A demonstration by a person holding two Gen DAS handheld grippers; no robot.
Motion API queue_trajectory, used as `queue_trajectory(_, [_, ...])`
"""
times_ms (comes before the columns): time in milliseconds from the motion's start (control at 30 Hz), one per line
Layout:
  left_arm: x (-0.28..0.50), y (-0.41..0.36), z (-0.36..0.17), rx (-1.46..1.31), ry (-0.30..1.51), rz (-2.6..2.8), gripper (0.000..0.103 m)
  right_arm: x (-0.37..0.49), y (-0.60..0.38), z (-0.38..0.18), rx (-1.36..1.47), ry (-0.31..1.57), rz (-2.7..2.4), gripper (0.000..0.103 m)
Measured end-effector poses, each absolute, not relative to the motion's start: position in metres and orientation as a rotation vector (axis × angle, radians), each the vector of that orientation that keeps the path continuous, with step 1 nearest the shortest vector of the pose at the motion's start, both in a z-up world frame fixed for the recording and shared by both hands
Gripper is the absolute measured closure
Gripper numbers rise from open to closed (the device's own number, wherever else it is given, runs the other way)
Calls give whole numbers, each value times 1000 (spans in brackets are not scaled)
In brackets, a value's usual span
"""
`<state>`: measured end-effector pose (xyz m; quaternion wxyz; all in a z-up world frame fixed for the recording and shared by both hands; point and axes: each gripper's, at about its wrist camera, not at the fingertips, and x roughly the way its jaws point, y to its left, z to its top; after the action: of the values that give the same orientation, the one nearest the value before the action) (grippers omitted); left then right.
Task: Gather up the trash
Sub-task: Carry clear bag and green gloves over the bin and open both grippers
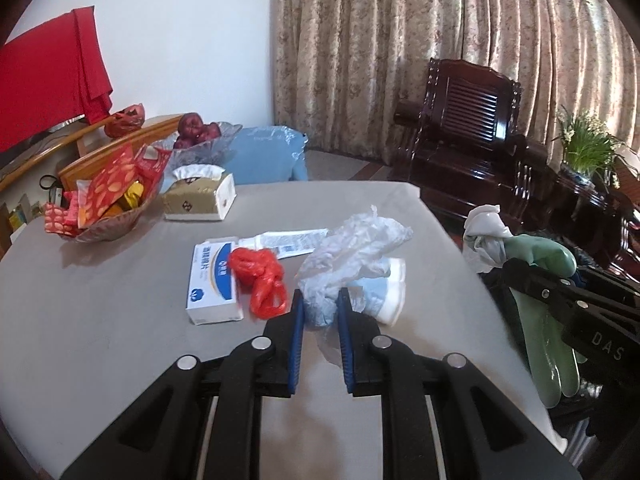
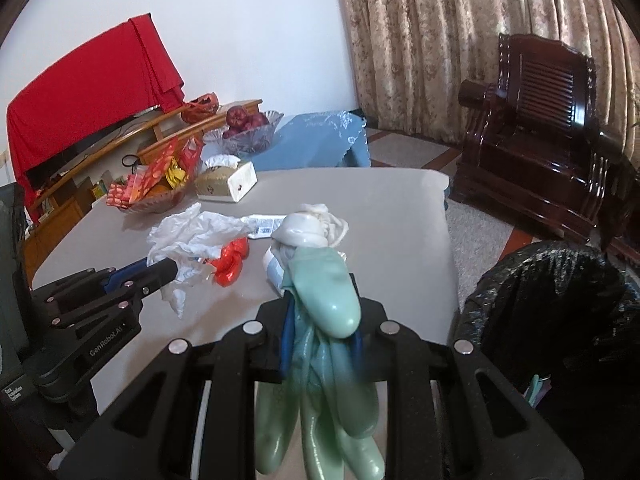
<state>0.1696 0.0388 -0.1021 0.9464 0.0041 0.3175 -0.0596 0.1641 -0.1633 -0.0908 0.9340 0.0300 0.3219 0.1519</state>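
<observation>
My left gripper [image 1: 319, 312] is shut on a crumpled clear plastic bag [image 1: 352, 248] above the grey table [image 1: 120, 320]; it also shows in the right wrist view [image 2: 192, 236]. My right gripper [image 2: 322, 320] is shut on a pale green rubber glove [image 2: 328, 292], its fingers hanging down and its white cuff bunched at the top. The glove shows at the right of the left wrist view [image 1: 540, 320]. On the table lie a red plastic bag [image 1: 262, 280], a white and blue box [image 1: 212, 280], a white tube [image 1: 288, 242] and a white cup [image 1: 390, 292].
A bin lined with a black bag [image 2: 560, 300] stands right of the table. At the table's back are a snack bowl [image 1: 104, 208] and a tissue box [image 1: 200, 196]. A dark wooden armchair [image 1: 460, 136] and a blue-covered stool [image 1: 268, 156] stand beyond.
</observation>
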Motion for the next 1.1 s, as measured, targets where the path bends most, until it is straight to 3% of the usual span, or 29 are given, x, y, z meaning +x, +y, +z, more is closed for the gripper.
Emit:
queue_trajectory(600, [163,-33,-67,24,557,-264,87,126,-244,-54,108,549,142,82])
queue_trajectory(1100, [175,-140,-76,63,578,-473,87,110,-345,-70,121,559,-69,82])
